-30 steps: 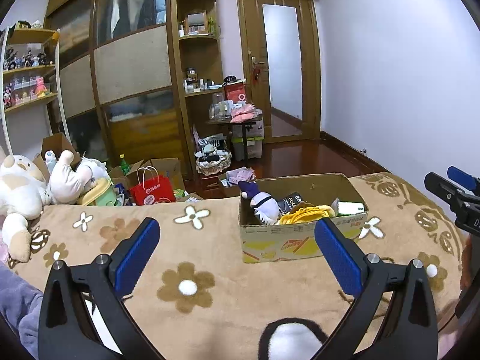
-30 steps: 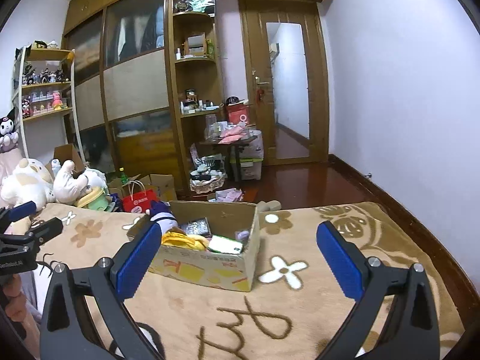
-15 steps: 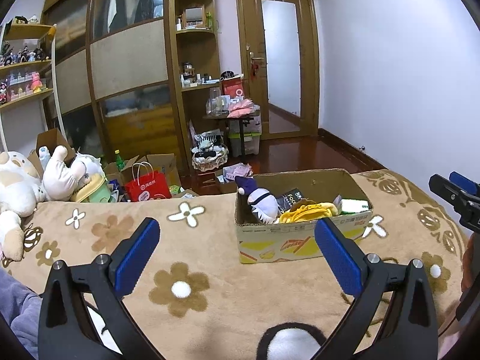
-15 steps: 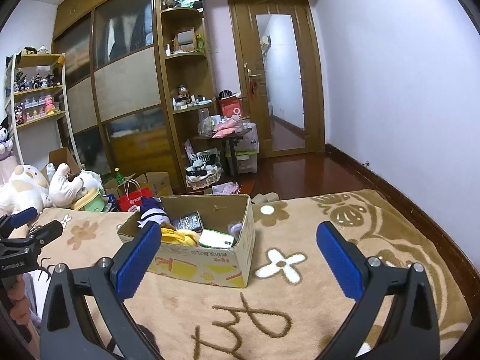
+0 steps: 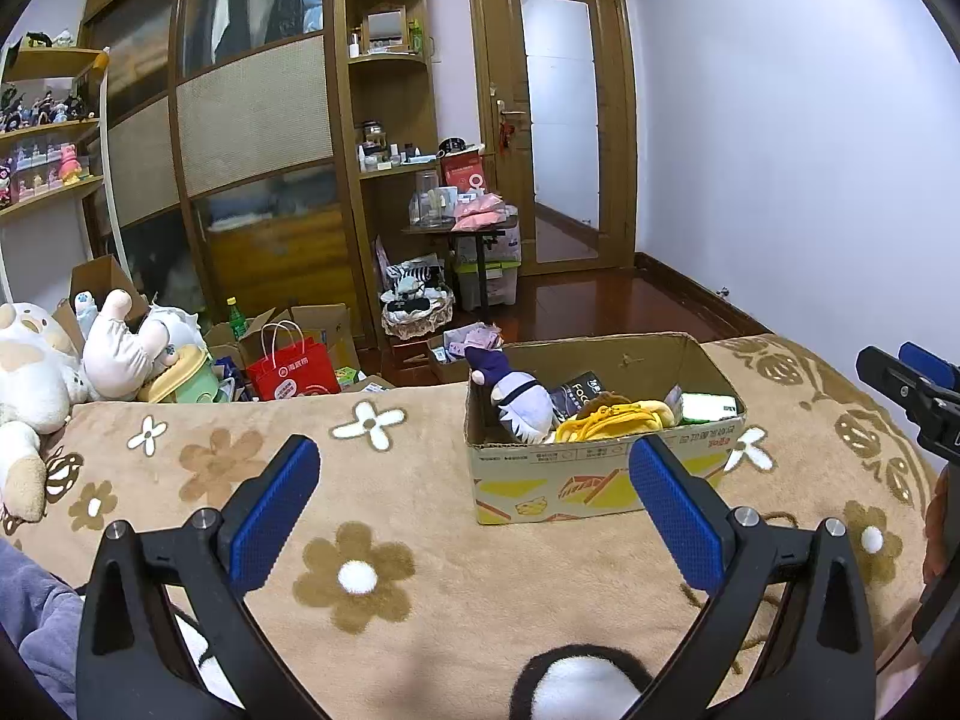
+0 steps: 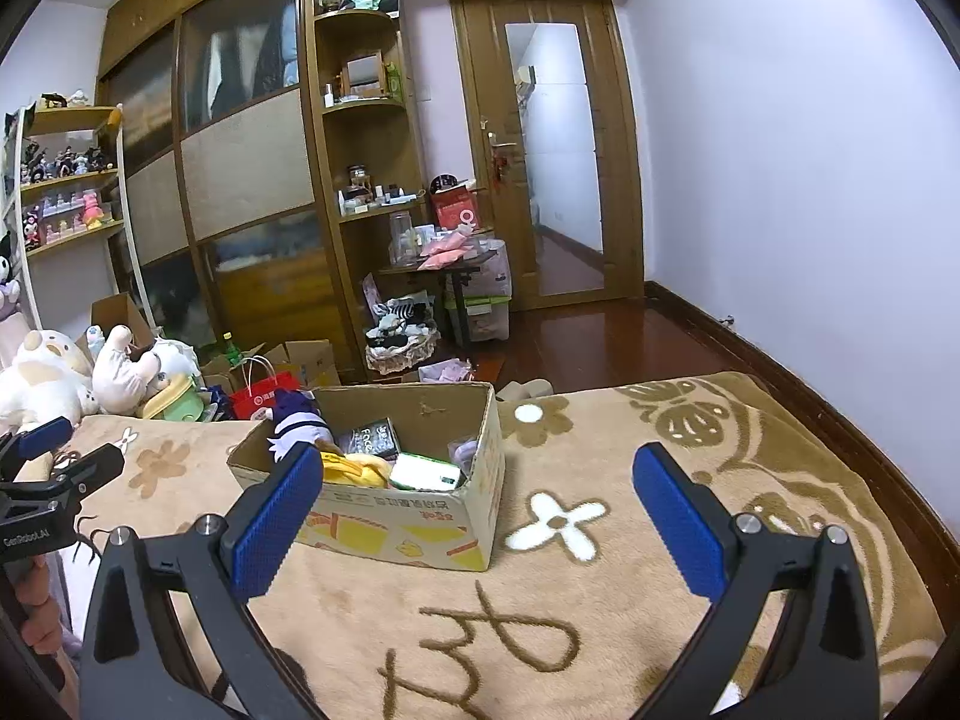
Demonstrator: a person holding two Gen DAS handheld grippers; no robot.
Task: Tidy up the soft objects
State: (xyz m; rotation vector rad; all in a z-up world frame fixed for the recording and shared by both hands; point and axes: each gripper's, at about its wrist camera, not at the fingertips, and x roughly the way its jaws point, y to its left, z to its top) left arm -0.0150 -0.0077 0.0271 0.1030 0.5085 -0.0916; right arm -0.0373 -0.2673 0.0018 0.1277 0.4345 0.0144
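Both grippers, left gripper [image 5: 474, 510] & right gripper [image 6: 474, 510], gape empty w/ cardboard box [image 5: 600, 480] ahead.

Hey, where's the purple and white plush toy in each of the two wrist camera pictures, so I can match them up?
Left wrist view: the purple and white plush toy sits right of center, in the left end of the cardboard box.
Right wrist view: the plush is left of center, at the box's far left corner.
Shared landmark: the red shopping bag on the floor beyond the blanket.
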